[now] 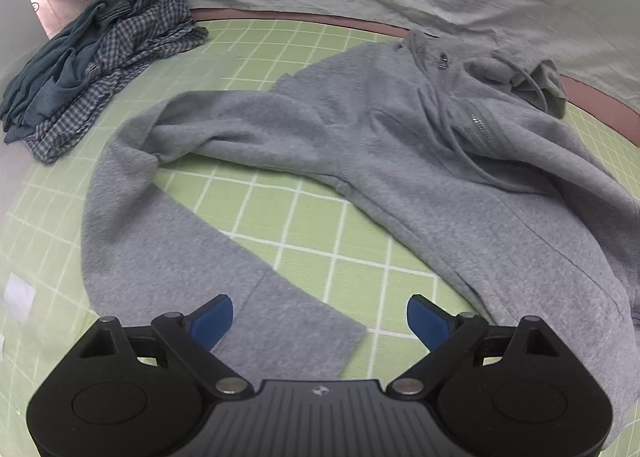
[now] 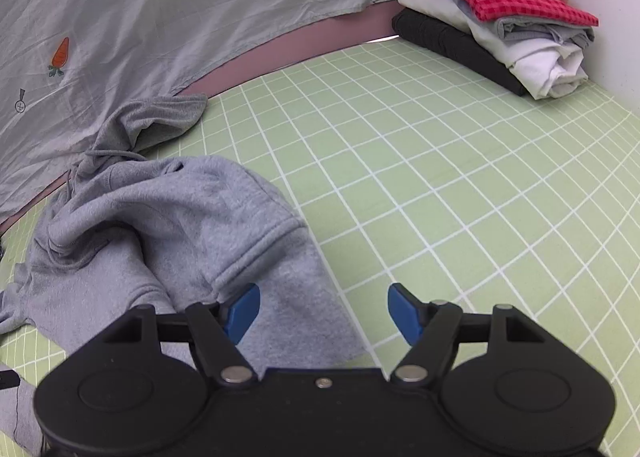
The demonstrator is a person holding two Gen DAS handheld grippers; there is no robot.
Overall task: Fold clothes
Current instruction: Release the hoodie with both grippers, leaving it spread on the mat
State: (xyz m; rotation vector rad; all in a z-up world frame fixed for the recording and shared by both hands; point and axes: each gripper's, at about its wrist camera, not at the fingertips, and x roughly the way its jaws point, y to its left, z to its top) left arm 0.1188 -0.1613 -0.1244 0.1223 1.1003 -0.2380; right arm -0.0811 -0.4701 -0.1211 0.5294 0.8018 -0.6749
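Note:
A grey zip hoodie lies spread and rumpled on the green grid mat. Its one sleeve curves toward me, and the cuff lies between the blue pads of my left gripper, which is open and empty just above it. In the right wrist view the hoodie lies bunched at the left, with a ribbed hem folded over. My right gripper is open and empty, its left pad over the hoodie's edge and its right pad over bare mat.
A crumpled pile of teal and checked clothes lies at the mat's far left. A stack of folded clothes with a red checked one on top stands at the far right corner. A pale sheet with a carrot print hangs behind the mat.

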